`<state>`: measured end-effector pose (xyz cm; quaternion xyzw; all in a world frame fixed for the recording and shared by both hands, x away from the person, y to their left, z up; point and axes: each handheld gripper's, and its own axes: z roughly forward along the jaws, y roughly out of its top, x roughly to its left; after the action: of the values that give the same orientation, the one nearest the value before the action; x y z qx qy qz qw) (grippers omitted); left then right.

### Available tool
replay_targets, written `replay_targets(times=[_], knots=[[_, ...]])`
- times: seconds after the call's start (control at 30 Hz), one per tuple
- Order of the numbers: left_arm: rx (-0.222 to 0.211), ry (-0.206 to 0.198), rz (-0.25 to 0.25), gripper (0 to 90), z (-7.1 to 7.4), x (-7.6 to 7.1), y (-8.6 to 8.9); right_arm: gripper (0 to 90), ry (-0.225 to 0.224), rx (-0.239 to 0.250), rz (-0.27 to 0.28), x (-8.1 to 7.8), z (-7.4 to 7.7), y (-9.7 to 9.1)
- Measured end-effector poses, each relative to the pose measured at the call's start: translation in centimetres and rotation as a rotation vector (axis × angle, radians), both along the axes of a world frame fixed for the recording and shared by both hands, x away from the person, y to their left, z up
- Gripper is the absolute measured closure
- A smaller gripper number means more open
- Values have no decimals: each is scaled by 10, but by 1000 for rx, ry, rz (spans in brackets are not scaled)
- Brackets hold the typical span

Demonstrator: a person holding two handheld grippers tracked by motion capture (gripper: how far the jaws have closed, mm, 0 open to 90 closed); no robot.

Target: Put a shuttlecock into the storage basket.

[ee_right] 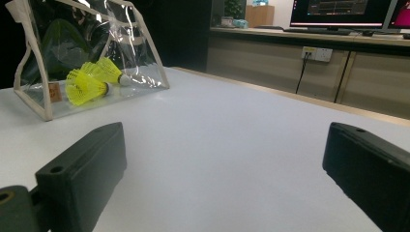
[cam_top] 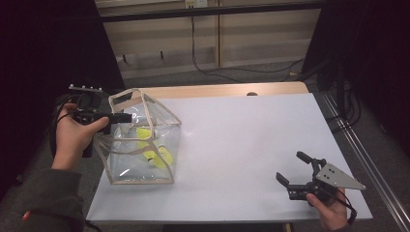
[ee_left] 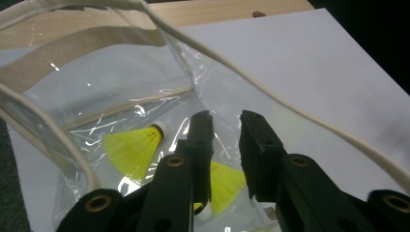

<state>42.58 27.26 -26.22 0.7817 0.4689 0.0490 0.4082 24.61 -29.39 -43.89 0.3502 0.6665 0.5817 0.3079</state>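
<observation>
1. Two yellow shuttlecocks (ee_left: 133, 151) lie on the floor of the clear pouch (cam_top: 140, 145), right below the left tongs (ee_left: 226, 121). In the left gripper view the upper one lies with its long axis across the picture, white cork nose to the right and skirt to the left; the lower one (ee_left: 223, 186) sits just under the jaws, its cork towards the bottom edge.
2. The pouch stands upright with its cream-trimmed mouth open to the top, at the left end of the table (cam_top: 241, 145), well apart from the right tongs (cam_top: 294, 170).
3. The left tongs hang over that mouth, jaws parted a little with nothing between them, released.
4. The right tongs rest low near the table's right front corner, jaws spread wide and empty, aimed across the white surface at the pouch.
5. The right gripper view gives the side-on look: both shuttlecocks (ee_right: 89, 86) lie side by side with corks to the right, behind the pouch's front wall, and a small brown tag (ee_right: 54, 92) on it sits just left of them.
6. The high view shows the left hand (cam_top: 72, 137) around its tongs (cam_top: 126, 117) at the pouch's rim.
7. The cream rim cord (ee_left: 300, 113) crosses just beyond the left jaws, between them and the open table.
8. Past the table: wooden cabinets (ee_right: 290, 63), a wall socket (ee_right: 316, 53) and lit monitors (ee_right: 338, 12).
</observation>
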Motion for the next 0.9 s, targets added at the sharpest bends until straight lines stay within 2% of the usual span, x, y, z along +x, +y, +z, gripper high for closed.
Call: replay_targets(times=[0.07,0.13,0.33,0.47,0.57,0.63,0.9], knots=[[-31,-1,-9,697,2,0,-3,16,5,3,-2,0,0,0],[-44,1,-18,687,3,-1,-7,16,-1,0,0,0,0,0],[-91,-10,-43,576,7,-1,-18,16,1,0,-1,0,0,0],[-94,-29,-43,522,10,-2,-22,16,0,1,1,0,0,0],[-120,-38,-40,489,12,-2,-25,16,1,5,-1,0,0,0],[-109,-47,-43,457,13,-2,-27,16,1,3,0,0,0,0],[-122,-63,-92,378,13,-3,-43,16,1,2,0,0,0,0]])
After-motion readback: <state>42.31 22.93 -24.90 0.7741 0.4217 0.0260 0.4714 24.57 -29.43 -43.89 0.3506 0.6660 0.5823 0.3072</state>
